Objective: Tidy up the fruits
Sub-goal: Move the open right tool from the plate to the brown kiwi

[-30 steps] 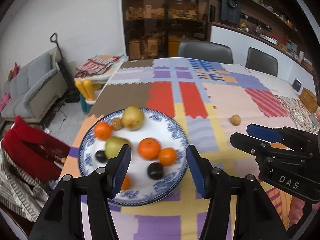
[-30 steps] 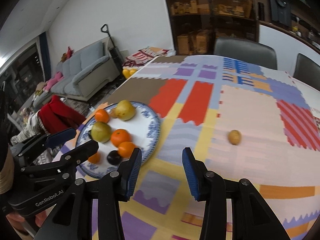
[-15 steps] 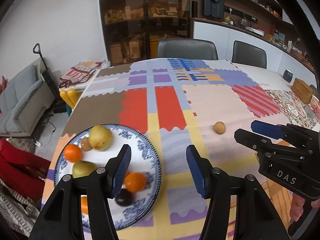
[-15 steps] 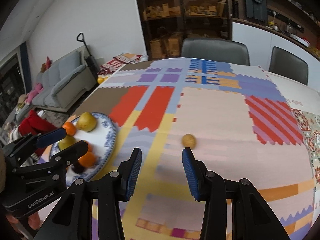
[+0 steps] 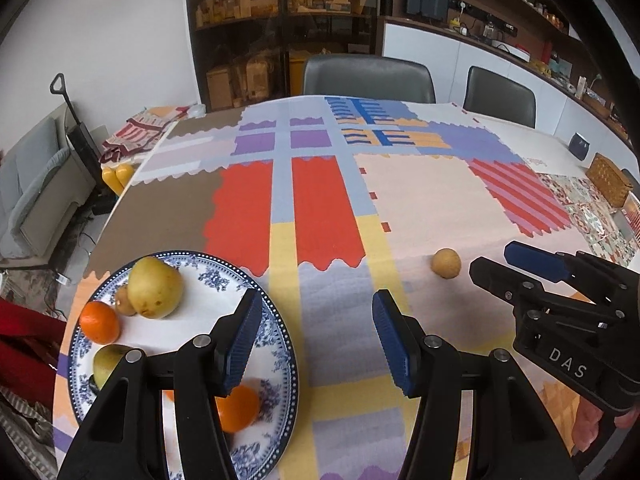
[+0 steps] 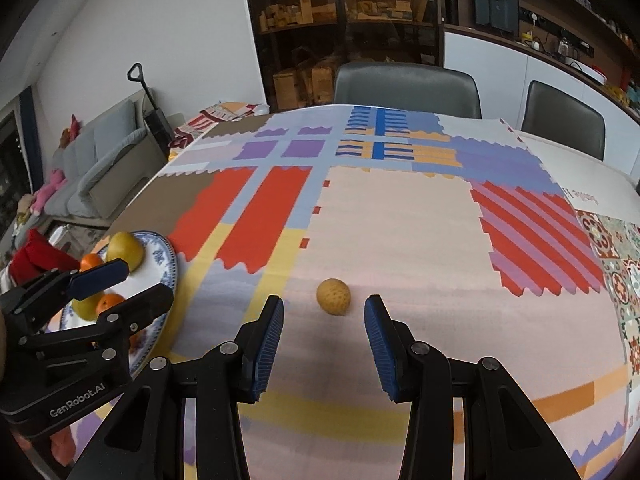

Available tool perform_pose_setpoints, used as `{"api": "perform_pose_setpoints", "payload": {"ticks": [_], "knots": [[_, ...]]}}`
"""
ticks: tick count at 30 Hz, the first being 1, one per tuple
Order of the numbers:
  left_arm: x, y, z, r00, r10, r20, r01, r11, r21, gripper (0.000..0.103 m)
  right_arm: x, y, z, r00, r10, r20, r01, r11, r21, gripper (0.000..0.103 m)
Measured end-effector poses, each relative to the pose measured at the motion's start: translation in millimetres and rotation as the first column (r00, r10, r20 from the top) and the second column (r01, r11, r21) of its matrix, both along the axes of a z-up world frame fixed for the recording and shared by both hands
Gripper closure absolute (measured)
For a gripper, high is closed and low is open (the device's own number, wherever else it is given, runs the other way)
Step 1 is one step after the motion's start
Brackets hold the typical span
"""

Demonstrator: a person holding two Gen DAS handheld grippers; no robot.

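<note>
I see tablecloth (image 6: 400, 240): patchwork of red, purple, blue, yellow, pale pink blocks. Plate (image 5: 276, 344): white, blue floral rim. Lone fruit (image 6: 333, 296): tan-yellow. My gripper pads (image 6: 267, 340): ribbed blue on black frames. Chairs (image 6: 406, 88): dark grey.

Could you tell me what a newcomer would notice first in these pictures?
Probably the lone yellow-brown fruit on the bright patchwork tablecloth, lying just ahead of the open right claw. Then the blue-and-white plate at the table's left edge, bearing pears and oranges, with the open left claw over its rim.

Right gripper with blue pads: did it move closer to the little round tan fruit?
Yes. The right gripper has come toward the tan fruit, which stayed on the same pale patch of the tablecloth.
</note>
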State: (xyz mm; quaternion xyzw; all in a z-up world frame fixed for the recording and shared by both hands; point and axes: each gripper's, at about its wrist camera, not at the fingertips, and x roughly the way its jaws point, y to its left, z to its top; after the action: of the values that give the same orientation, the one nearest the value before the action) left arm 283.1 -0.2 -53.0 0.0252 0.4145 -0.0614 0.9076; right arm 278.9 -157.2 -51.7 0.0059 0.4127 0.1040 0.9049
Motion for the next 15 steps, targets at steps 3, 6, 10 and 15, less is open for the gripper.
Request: {"api": "perform_pose_setpoints", "payload": {"ticks": [3,6,10,15], "knots": [[6.7,-1.1,-6.3,1.0,-0.001,-0.014,0.001,1.0,0.004,0.047,7.1,0.3,-6.6,1.0,0.002,-0.013,-0.002,1.0,-0.004,0.06],[12.2,-1.6,-12.6,1.0,-0.001,-0.029,0.001,1.0,0.005,0.047,13.2,1.8,-12.9,1.0,0.005,-0.024,-0.006,1.0,-0.013,0.06],[17.4,-3.0,-18.0,0.999,-0.003,-0.042,0.004,1.0,0.012,0.047,21.4,4.5,-20.6,0.999,0.014,-0.039,-0.015,1.0,-0.023,0.06],[22.2,-4.1,-22.4,0.999,-0.004,-0.051,0.005,1.0,0.016,0.047,30.0,7.5,-29.7,0.998,0.023,-0.06,-0.026,0.999,-0.037,0.06]]}}
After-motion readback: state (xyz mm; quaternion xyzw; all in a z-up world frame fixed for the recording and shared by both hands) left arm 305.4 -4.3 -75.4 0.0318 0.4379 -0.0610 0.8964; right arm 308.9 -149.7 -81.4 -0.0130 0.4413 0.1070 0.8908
